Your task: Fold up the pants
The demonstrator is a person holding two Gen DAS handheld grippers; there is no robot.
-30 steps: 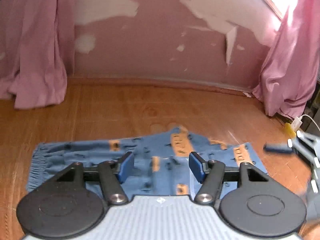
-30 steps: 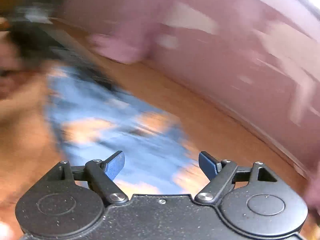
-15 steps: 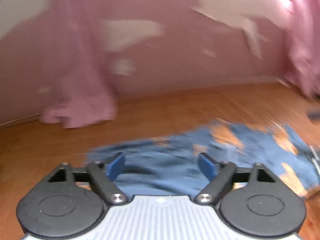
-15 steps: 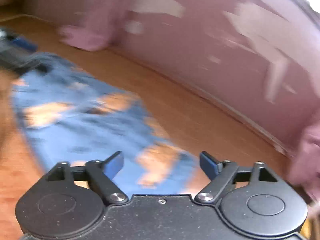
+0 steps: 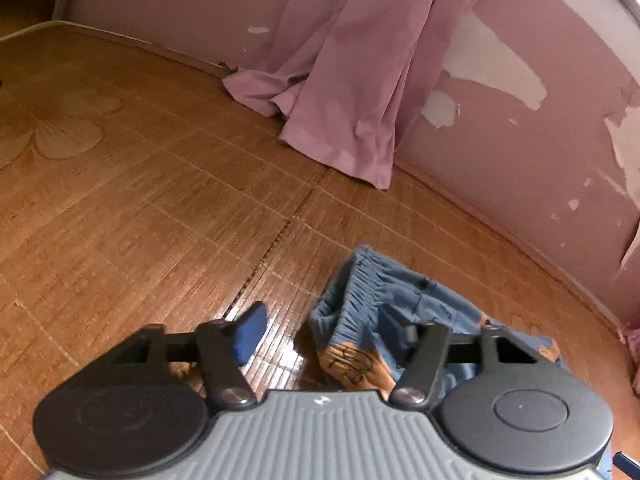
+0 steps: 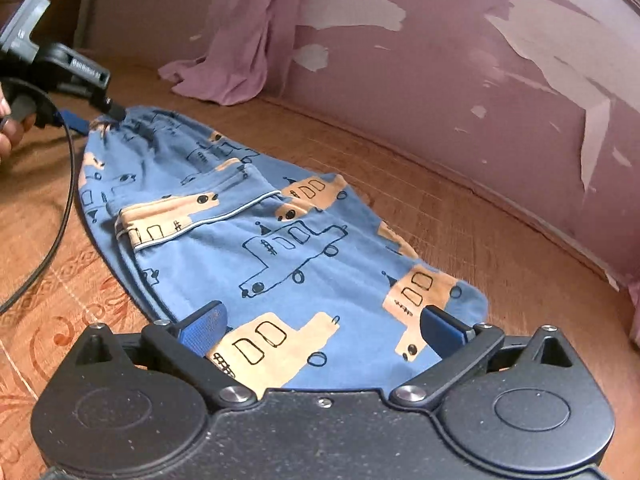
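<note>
The pants [image 6: 248, 240] lie flat on the mat [image 6: 500, 232], waistband just ahead of the wide-open, empty left claw [image 5: 320, 334] and hem between the equally open right claw [image 6: 320, 326], so each should pinch both layers squarely before lifting.

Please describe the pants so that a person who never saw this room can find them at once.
Start at the pink wall with peeling paint and look down to the brown mat before it. The pants lie flat there, between the two open grippers. They are the only blue cloth, printed with tan and outlined trucks, unlike the plain pink curtain behind.
</note>
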